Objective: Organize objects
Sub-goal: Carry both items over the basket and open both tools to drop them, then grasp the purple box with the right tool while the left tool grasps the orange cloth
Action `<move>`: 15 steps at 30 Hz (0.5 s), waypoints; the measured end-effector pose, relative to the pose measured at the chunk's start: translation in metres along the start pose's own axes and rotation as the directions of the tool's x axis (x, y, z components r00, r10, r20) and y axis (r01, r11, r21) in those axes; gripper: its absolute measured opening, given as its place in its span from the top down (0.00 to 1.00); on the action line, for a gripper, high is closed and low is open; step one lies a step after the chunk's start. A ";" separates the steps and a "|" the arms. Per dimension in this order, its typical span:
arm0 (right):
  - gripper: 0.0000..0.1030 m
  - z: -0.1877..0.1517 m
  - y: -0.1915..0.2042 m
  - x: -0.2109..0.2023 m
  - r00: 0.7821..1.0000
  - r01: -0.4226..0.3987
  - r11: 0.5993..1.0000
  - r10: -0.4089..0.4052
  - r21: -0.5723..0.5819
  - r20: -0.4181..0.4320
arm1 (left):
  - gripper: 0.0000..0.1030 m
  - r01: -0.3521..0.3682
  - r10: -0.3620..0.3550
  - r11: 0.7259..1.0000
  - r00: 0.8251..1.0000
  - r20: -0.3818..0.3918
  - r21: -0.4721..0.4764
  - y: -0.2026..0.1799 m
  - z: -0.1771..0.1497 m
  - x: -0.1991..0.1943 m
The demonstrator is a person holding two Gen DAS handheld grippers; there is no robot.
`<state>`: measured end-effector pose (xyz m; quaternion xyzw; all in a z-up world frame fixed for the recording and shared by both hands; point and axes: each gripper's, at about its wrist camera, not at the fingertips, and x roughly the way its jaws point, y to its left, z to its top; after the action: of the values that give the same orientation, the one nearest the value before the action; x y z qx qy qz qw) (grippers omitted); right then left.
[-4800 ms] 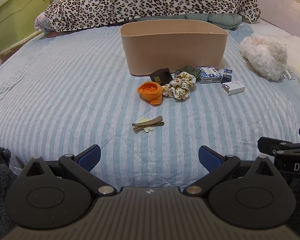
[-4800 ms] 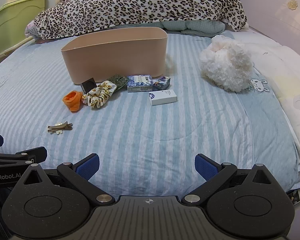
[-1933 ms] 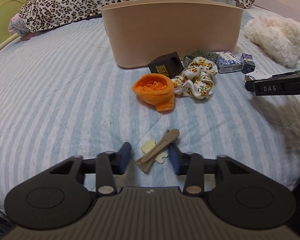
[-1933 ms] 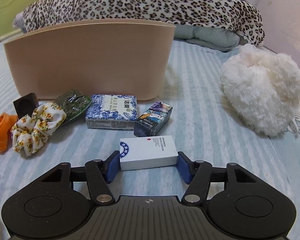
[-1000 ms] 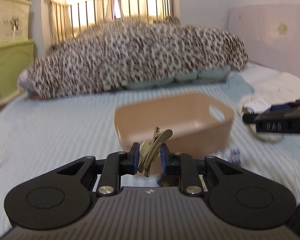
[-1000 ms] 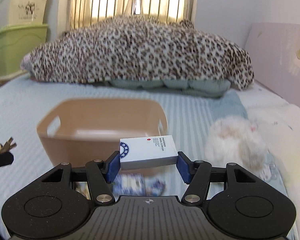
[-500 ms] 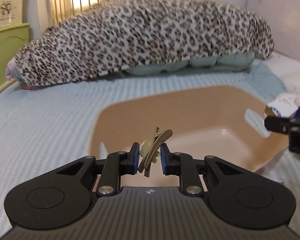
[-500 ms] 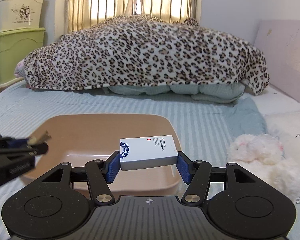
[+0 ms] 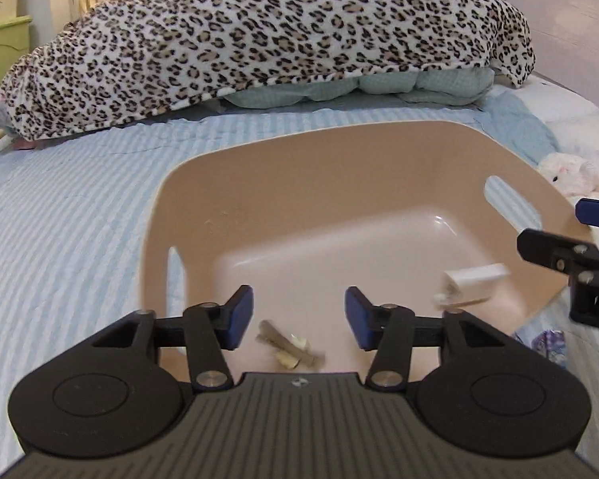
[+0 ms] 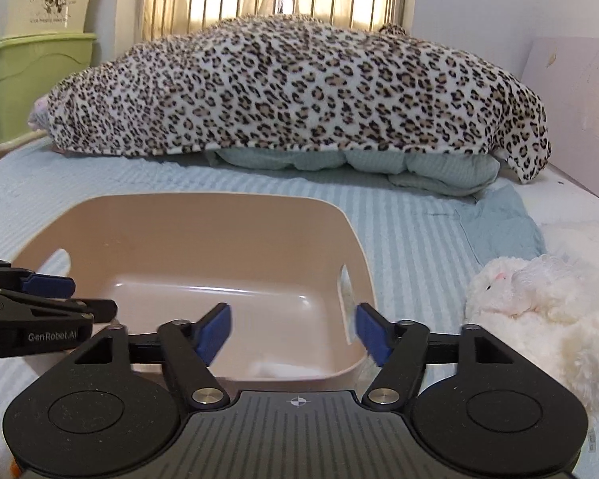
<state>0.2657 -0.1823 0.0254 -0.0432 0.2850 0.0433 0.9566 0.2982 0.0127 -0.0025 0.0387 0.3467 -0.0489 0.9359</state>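
Bin [image 9: 379, 151]: hair clip [image 9: 289, 345], white box [image 9: 473, 281].

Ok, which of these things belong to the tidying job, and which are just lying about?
Job:
- beige plastic bin
- tan hair clip, inside the bin
- small white box, blurred, inside the bin
- left hand-held gripper and right hand-held gripper, both open

Lying about:
- leopard-print blanket
- white fluffy plush toy
- green storage crate

Leopard-print blanket [image 10: 299, 92] lying across far end of bed [image 10: 403, 239], covering teal pillows [image 10: 351, 165]. White plush toy [image 10: 539, 303] sitting at right on striped bedspread. Green storage bin [image 10: 28, 84] standing far left, pale bin stacking on top.
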 end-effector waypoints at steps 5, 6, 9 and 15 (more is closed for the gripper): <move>0.16 -0.002 0.005 -0.025 1.000 0.015 1.000 -0.015 -0.017 0.015 | 0.15 0.010 -0.007 0.999 0.999 0.047 -0.053 0.012 -0.001 -0.037; 0.16 -0.002 0.004 -0.031 1.000 0.010 1.000 -0.010 -0.006 0.017 | 0.15 0.013 -0.010 0.998 0.999 0.052 -0.056 0.013 -0.003 -0.044; 0.12 -0.006 -0.001 -0.048 1.000 0.002 1.000 -0.002 0.030 0.020 | 0.13 0.003 0.000 0.999 0.998 0.061 -0.045 0.015 -0.009 -0.064; 0.07 -0.020 -0.015 -0.068 1.000 0.011 0.997 -0.010 0.079 -0.018 | 0.12 0.028 -0.028 0.999 1.000 0.002 -0.021 0.018 -0.034 -0.088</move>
<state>0.1999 -0.2036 0.0471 -0.0070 0.2945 0.0265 0.9553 0.2119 0.0394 0.0296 0.0239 0.3467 -0.0585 0.9358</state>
